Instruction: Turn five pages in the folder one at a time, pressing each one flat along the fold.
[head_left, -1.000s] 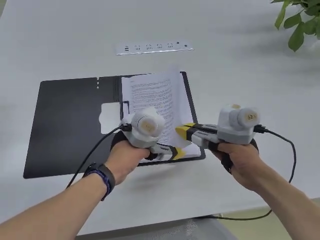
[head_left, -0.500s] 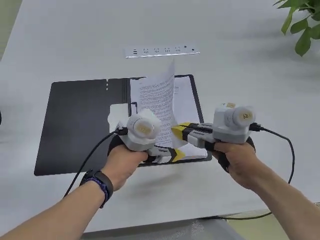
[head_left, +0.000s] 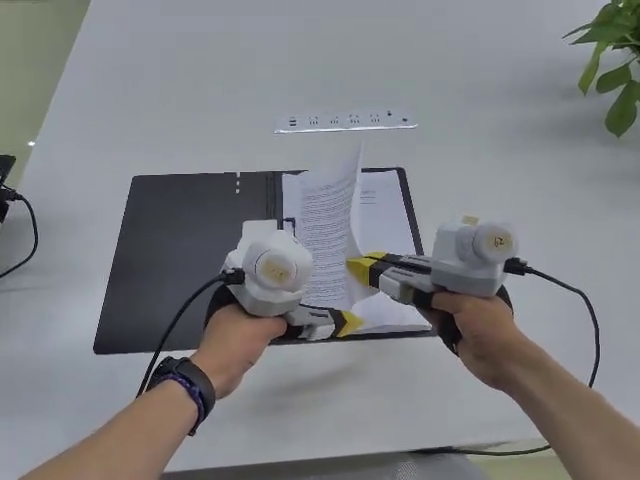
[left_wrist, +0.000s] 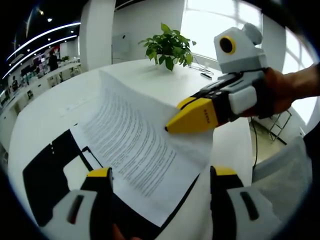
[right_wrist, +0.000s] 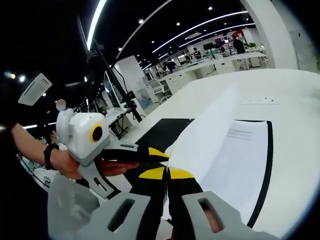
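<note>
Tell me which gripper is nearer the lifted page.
Right. The right gripper is shut on the lifted page at its edge; the left gripper sits open below it, at the near edge of the folder.

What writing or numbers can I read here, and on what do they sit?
No text is readable.
Lifted white paper page: black printed lines, too small.
White page lying in the black folder: print too small.
White power strip on the table: markings blurred.

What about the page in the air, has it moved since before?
Yes. The page, pinched in the right claw, has swung up and left, away from the right edge of the folder and toward its fold.
</note>
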